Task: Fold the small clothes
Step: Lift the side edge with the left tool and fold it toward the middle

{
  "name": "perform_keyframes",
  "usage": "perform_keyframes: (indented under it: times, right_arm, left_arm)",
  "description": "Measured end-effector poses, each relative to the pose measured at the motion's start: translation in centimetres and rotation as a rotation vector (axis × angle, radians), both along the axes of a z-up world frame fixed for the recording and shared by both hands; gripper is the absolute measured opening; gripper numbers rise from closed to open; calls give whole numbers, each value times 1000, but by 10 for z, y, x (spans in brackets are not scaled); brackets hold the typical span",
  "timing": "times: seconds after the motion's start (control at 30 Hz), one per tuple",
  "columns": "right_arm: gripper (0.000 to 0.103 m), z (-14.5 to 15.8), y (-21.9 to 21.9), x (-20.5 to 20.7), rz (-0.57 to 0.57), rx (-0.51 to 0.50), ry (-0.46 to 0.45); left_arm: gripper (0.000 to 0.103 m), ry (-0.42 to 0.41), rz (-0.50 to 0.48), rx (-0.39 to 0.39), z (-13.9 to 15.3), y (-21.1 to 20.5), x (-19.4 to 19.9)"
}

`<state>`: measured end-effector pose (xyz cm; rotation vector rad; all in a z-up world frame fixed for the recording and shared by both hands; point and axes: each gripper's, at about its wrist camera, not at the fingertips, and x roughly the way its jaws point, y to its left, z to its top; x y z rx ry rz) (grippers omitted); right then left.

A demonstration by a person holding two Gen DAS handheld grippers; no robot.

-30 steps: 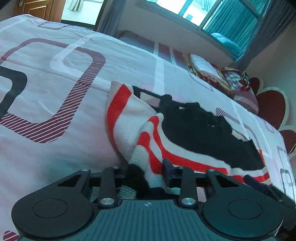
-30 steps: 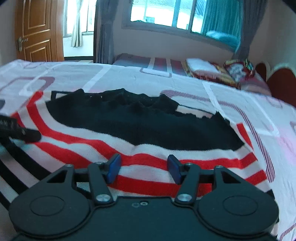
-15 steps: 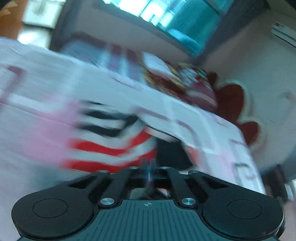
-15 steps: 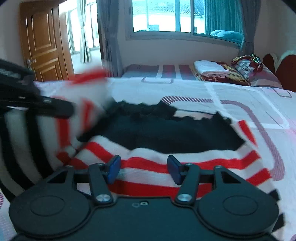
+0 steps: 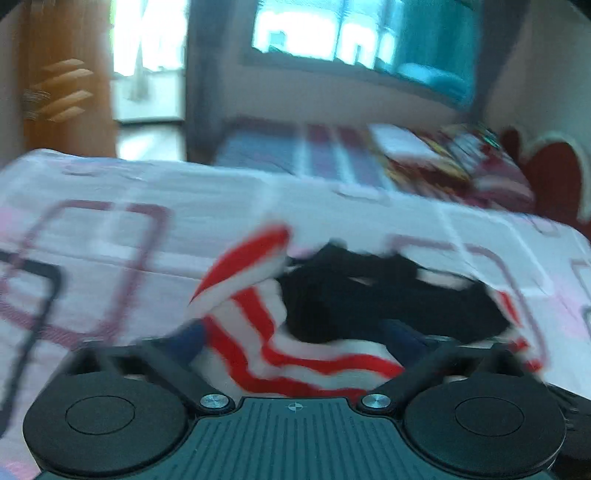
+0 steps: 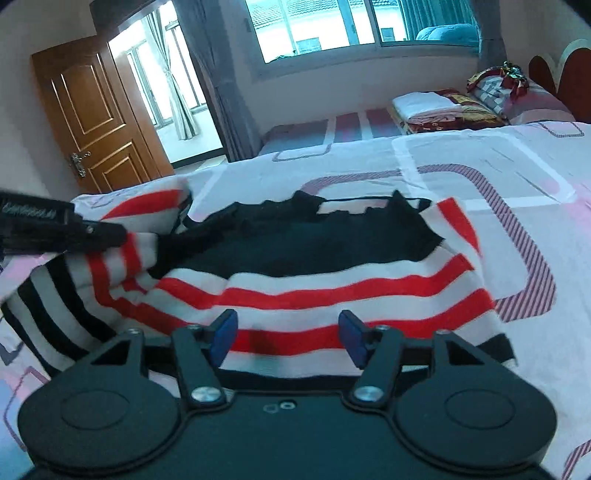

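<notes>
Your left claw [image 5: 295, 339] has just sprung wide, dropping the striped sweater [image 6: 314, 291].
Your right claw [image 6: 286, 338], just widening, hovers apart above it on the bed [image 6: 461, 158].

Door: a panelled brown wooden door [image 6: 98, 122] with a metal handle stands at the upper left of the right wrist view.
Window: a wide window with pale frames [image 6: 347, 26] spans the top centre, daylight pouring through.
Curtains: grey curtains [image 6: 218, 92] hang left of the window; a sheer tied one hangs in the bright opening beside the door.
Bed: a white sheet with purple striped squares [image 6: 517, 206] fills the middle ground.
Bedding: folded white and patterned bedding [image 6: 443, 107] is stacked at the upper right.
Headboard: a red scalloped headboard with pale edging [image 6: 554, 70] rises at the far right.
Walls: pale and plain.
</notes>
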<state>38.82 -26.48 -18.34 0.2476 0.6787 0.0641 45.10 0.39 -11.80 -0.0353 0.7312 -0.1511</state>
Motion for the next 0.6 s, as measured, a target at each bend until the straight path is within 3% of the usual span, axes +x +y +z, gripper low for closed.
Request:
perform_keyframes:
  times: [0.3, 0.5, 0.6]
  right_arm:
    - [64, 0, 50, 11, 72, -64, 3]
    - [64, -6, 65, 20, 60, -85, 17]
    - [64, -8, 68, 23, 54, -94, 19]
  left_arm:
    - [103, 105, 142, -67, -54, 85, 8]
    - [103, 225, 71, -163, -103, 88, 39]
    - [103, 192, 37, -211, -110, 85, 39]
